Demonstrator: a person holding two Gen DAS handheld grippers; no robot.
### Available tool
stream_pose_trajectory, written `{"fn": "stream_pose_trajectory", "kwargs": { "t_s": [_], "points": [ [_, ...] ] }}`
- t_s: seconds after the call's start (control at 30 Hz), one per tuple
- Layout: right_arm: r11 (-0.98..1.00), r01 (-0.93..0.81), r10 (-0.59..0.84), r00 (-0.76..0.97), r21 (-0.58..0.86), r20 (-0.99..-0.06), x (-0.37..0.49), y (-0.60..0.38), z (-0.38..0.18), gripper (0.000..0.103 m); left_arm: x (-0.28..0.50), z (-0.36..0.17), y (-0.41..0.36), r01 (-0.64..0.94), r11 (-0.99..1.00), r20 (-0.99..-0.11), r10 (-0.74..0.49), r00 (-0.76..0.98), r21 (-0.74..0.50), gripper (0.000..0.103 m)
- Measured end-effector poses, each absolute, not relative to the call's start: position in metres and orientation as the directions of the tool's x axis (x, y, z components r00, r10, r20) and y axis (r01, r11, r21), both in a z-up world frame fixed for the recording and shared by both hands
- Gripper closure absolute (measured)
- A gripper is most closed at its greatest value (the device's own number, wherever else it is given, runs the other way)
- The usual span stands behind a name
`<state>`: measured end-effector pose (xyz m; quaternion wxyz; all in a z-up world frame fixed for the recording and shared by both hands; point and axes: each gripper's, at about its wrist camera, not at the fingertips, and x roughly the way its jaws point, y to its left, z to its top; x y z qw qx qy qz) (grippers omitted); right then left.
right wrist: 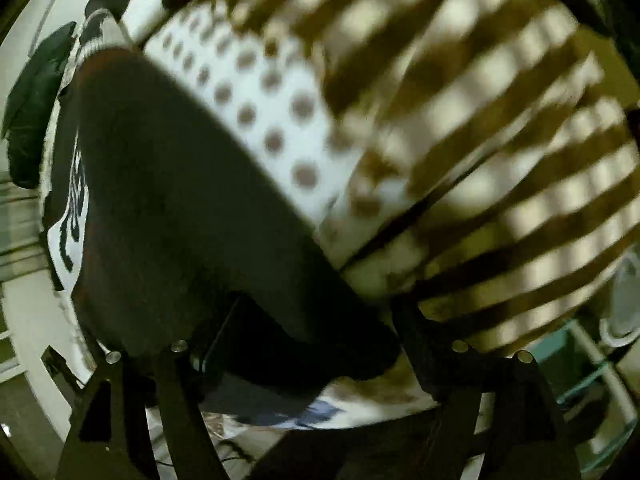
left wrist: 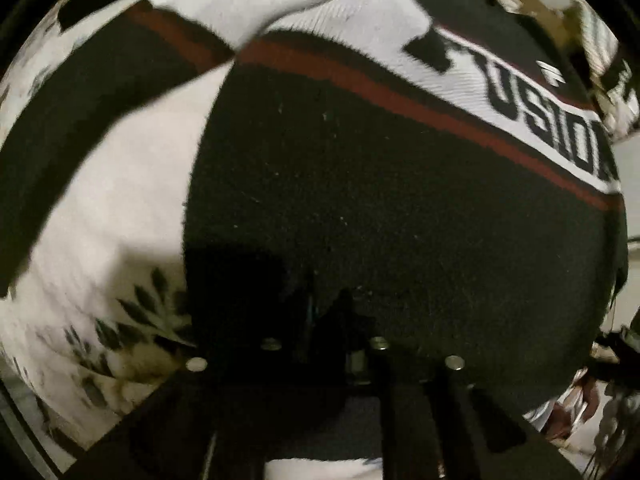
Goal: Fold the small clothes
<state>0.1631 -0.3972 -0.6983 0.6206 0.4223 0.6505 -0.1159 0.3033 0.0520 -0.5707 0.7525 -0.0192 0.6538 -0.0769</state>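
Left wrist view: the left gripper (left wrist: 324, 320) points down into a black garment (left wrist: 400, 232), w/ its fingers (left wrist: 344, 312) pressed together. They're dark against dark cloth, so can't tell if any fabric is pinched between them. The garment fills most of the view; it has a red stripe (left wrist: 360, 80) and above that a white band (left wrist: 460, 80) w/ big black lettering. It lies on a white cloth w/ a dark leaf print (left wrist: 132, 312), seen at left and lower left. A 2nd dark strip (left wrist: 80, 120) crosses the white at upper left, blurred. Right wrist view: pic is smeared, esp. on the right. The right gripper (right wrist: 316, 312) has its fingers (right wrist: 416, 320) spread wide, one at lower left, one at lower right, and the black garment (right wrist: 180, 200) runs down between them; whether either finger touches it, can't tell. Its white band w/ lettering (right wrist: 68, 232) shows at far left. Just beside the garment, to the right, is a white cloth w/ brown dots (right wrist: 256, 92), and past that a brown-and-cream checked cloth (right wrist: 500, 140) takes up the right half. A dark green piece (right wrist: 36, 100) sits at the far left edge.
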Motion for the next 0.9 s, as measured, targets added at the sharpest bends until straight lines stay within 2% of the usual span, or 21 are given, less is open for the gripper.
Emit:
{"fn": "stream_pose_trajectory", "kwargs": {
  "t_s": [0.03,0.07,0.1,0.3,0.43,0.5,0.6,0.67,0.7,0.73,0.77,0.8,0.87,0.9],
  "points": [
    [0.621,0.694,0.373,0.146,0.364,-0.916,0.161,-0.393,-0.695,0.062,0.301,-0.568,0.054,0.106,0.985,-0.979,-0.148,0.142,-0.133,0.098],
    [0.632,0.682,0.346,0.176,0.367,-0.922,0.159,-0.386,-0.687,0.081,0.297,-0.564,0.056,0.123,0.983,-0.977,-0.152,0.151,-0.134,0.099],
    [0.642,0.674,0.336,0.180,0.365,-0.924,0.159,-0.380,-0.681,0.088,0.295,-0.557,0.057,0.144,0.981,-0.975,-0.153,0.163,-0.130,0.099],
    [0.697,0.594,0.328,0.232,0.401,-0.916,0.143,-0.338,-0.613,0.091,0.288,-0.524,0.064,0.205,0.972,-0.969,-0.157,0.192,-0.117,0.099],
    [0.676,0.647,0.312,0.183,0.353,-0.932,0.129,-0.345,-0.616,0.091,0.293,-0.532,0.053,0.188,0.978,-0.980,-0.125,0.158,-0.094,0.099],
    [0.641,0.693,0.348,0.121,0.330,-0.930,0.129,-0.356,-0.644,0.088,0.306,-0.543,0.044,0.174,0.980,-0.985,-0.121,0.125,-0.098,0.098],
    [0.635,0.705,0.396,0.055,0.316,-0.917,0.135,-0.364,-0.665,0.079,0.317,-0.542,0.035,0.147,0.982,-0.989,-0.127,0.079,-0.114,0.095],
    [0.631,0.681,0.406,0.118,0.371,-0.906,0.143,-0.373,-0.651,0.062,0.319,-0.530,0.029,0.134,0.984,-0.990,-0.123,0.066,-0.113,0.093],
    [0.612,0.670,0.402,0.194,0.420,-0.895,0.143,-0.385,-0.635,0.042,0.319,-0.522,0.025,0.128,0.986,-0.991,-0.114,0.069,-0.104,0.091],
    [0.597,0.670,0.390,0.239,0.442,-0.889,0.142,-0.392,-0.625,0.034,0.317,-0.514,0.024,0.120,0.989,-0.993,-0.098,0.073,-0.088,0.085],
    [0.570,0.674,0.372,0.300,0.471,-0.879,0.141,-0.403,-0.614,0.034,0.316,-0.506,0.021,0.112,0.991,-0.992,-0.087,0.086,-0.077,0.073],
    [0.531,0.686,0.354,0.355,0.498,-0.865,0.140,-0.416,-0.606,0.034,0.316,-0.496,0.016,0.106,0.992,-0.991,-0.085,0.103,-0.074,0.064],
    [0.452,0.712,0.317,0.435,0.538,-0.843,0.145,-0.443,-0.602,0.034,0.320,-0.482,0.006,0.087,0.994,-0.989,-0.072,0.130,-0.061,0.029],
    [0.412,0.721,0.304,0.467,0.557,-0.830,0.149,-0.452,-0.606,0.034,0.324,-0.475,0.000,0.078,0.995,-0.988,-0.073,0.139,-0.063,0.025]
  ]
}}
